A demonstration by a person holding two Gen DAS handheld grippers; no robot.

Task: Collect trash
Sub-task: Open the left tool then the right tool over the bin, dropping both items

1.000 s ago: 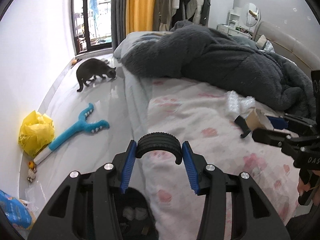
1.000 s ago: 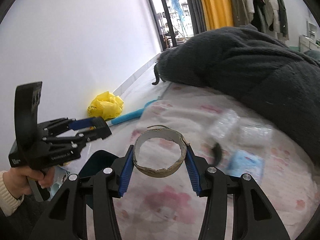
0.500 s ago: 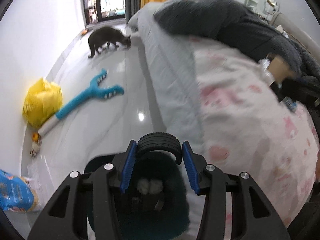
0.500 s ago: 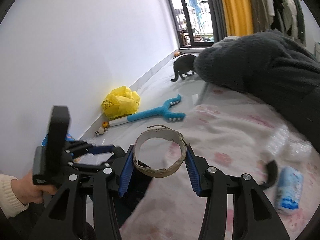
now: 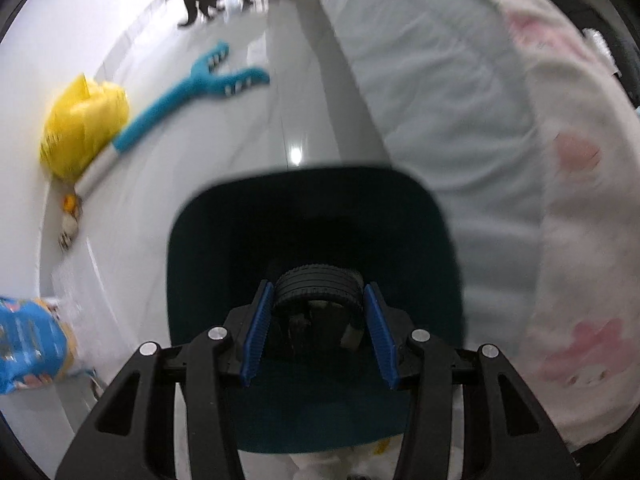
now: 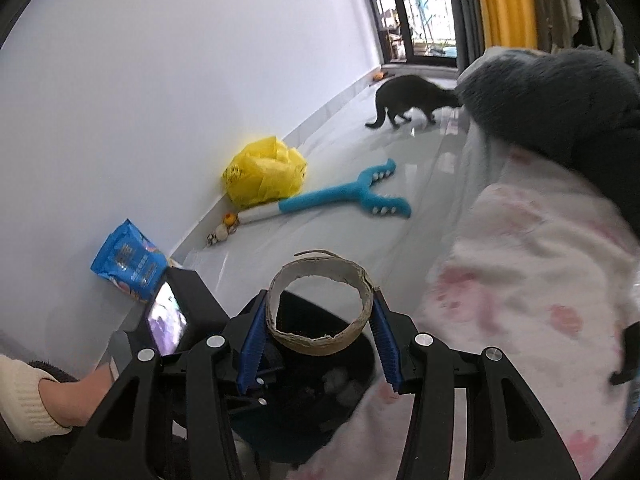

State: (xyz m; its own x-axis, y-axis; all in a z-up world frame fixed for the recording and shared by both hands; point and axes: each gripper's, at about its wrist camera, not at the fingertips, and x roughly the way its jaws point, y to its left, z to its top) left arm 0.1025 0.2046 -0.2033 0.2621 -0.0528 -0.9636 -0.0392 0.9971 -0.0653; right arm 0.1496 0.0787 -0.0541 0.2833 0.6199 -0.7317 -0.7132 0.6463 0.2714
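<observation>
Now I am seeing left gripper (image 5: 318, 306) swung off bed, hanging over dark teal bin (image 5: 200, 216), which half second ago sat low in frame. It is clamping black ribbed toy tyre (image 5: 318, 286) between blue pads, directly above bin mouth. Right gripper (image 6: 319, 320) is pinching torn brown cardboard ring (image 6: 320, 342), frayed at rim, above same bin beside bed (image 6: 532, 264). Cat (image 6: 416, 98) is walking farther along floor.

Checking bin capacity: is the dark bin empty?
Not empty. The bin already holds whitish crumpled scraps; how full it is cannot be told.
</observation>
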